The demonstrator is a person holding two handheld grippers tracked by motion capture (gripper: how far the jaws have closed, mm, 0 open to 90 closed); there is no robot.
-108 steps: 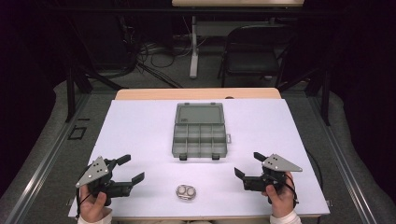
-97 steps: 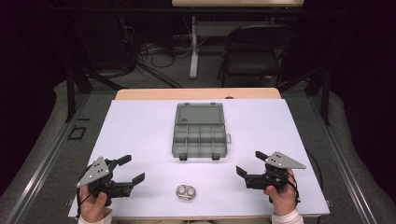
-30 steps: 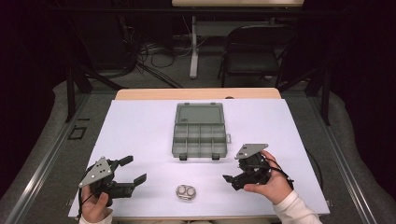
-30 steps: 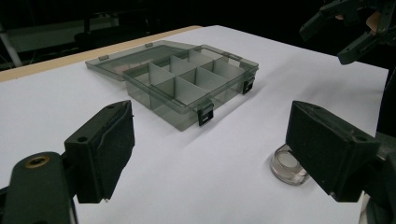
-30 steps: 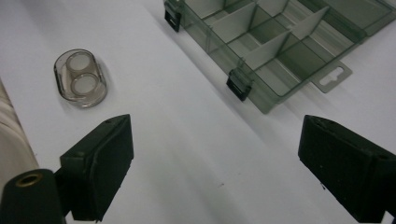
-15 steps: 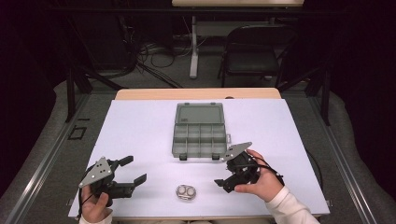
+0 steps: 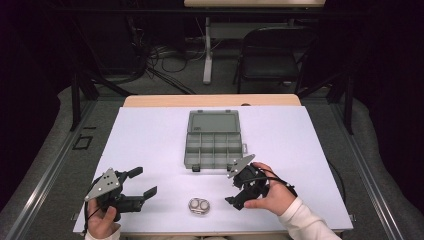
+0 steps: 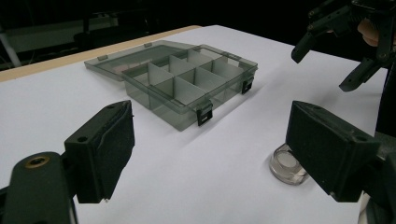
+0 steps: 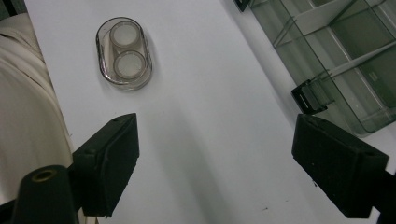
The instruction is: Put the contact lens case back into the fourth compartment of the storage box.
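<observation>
A smoky clear compartment box lies open mid-table, its lid flat behind it. A small clear oval case with two round wells sits near the front edge. My left gripper rests at the front left, open and empty, aimed at the box with the case by its right jaw. My right gripper hovers right of the case, just in front of the box's right corner. Its jaws have just been closing a little but stand open, nothing between them. The case lies ahead of its left jaw.
A white sheet covers the table, with a wooden strip at the far edge. A dark chair and cables stand beyond it. A pale sleeve borders the front edge. The right gripper hangs at the upper right of the left gripper view.
My right gripper has moved left from the front right toward the case and the box's front corner, turning its jaws toward the case. The left gripper has stayed put.
</observation>
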